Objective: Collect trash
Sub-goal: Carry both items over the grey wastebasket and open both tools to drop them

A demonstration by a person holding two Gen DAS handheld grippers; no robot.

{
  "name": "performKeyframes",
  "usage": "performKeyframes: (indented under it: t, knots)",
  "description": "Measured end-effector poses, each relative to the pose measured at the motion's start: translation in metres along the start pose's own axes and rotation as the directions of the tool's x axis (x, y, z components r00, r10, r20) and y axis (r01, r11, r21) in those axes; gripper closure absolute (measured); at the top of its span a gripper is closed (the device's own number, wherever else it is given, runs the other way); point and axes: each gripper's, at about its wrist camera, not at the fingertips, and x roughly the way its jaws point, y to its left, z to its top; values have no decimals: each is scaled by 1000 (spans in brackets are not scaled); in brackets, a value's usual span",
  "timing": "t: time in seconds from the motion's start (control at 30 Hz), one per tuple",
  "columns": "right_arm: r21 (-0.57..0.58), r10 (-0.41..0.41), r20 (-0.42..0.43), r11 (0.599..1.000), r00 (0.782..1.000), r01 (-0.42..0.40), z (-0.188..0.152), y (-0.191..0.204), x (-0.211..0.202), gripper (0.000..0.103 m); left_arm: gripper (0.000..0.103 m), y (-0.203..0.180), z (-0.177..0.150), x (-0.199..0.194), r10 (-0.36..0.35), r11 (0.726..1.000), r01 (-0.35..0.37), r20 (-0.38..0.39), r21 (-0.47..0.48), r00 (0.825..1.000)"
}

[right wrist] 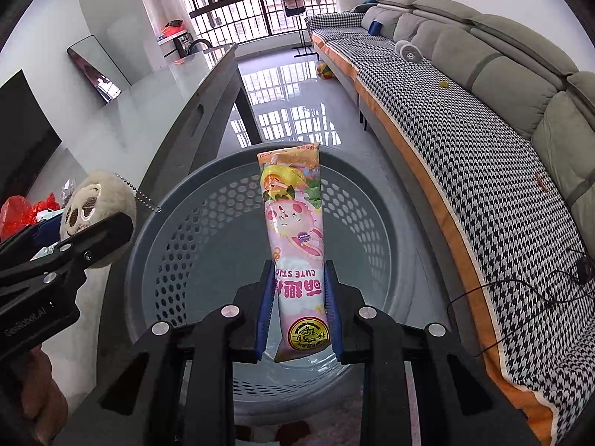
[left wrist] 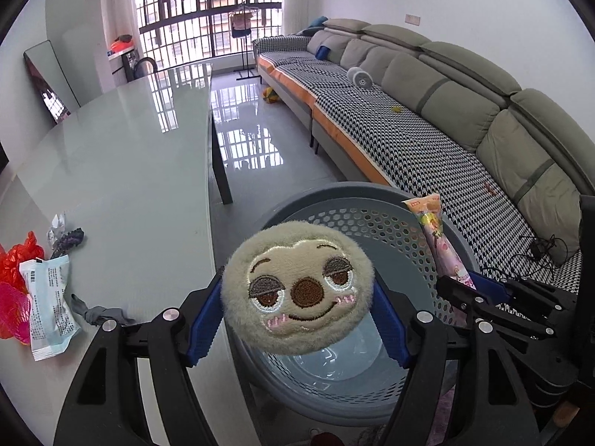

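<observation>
Room: living room with white walls, a barred window point(left wrist: 208, 18) at the far end, and clothes hanging above the window.
Floor: glossy pale tile point(left wrist: 245, 141), reflecting the window bars.
Table: long pale glass-topped table point(left wrist: 122, 156) on dark legs, along the left side.
Sofa: grey cushioned sofa point(left wrist: 457, 111) along the right wall; seat covered in black-and-white houndstooth cloth with an orange edge. A black cable lies on it at the near end.
Mirror: leaning against the left wall point(left wrist: 44, 78).
Basket: round blue-grey perforated basket point(right wrist: 186, 223) on the floor between table and sofa, directly below both grippers.
Left gripper: point(left wrist: 297, 319) jaws spread wide and clamped on a round plush face point(left wrist: 297, 290), beige, with an embroidered smiling face. It hangs above the basket's table-side rim; a bead chain dangles from it in the right wrist view.
Right gripper: point(right wrist: 297, 312) jaws nearly together, pinching a pink snack wrapper point(right wrist: 293, 223) by its lower end. The wrapper stands upright over the basket.
Remaining trash on table: white-and-teal packet point(left wrist: 48, 304), red and pink plastic point(left wrist: 15, 286), grey cloth scrap point(left wrist: 100, 312), small crumpled pieces, near the table's front left corner.
Writing: wrapper shows "CUTE STIC", upside down, plus Chinese characters and a round gold seal. Left gripper body carries a faint brand mark, not fully legible.
Packet print: too small to read.
</observation>
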Motion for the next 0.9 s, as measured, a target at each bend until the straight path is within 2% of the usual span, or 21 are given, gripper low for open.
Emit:
performKeyframes:
  t: [0.1, 0.23, 0.6, 0.9]
  knots:
    - [8, 1, 2, 1000, 1000, -1, 0, -4, 1, 76, 29, -2, 1, 1, -1, 1000, 1, -1, 2, 1000]
    - [10, -3, 22, 1000, 1000, 3, -2, -7, -1, 58, 21, 1, 1, -1, 3, 1000, -3, 7, -9, 1000]
    - [19, 9, 30, 1000, 1000, -10, -4, -5, -5, 55, 15, 3, -2, -8, 25, 999, -25, 18, -32, 1000]
    - [15, 21, 52, 1000, 998, -22, -5, 2, -14, 47, 8, 19, -4, -22, 35, 997, -32, 36, -65, 999]
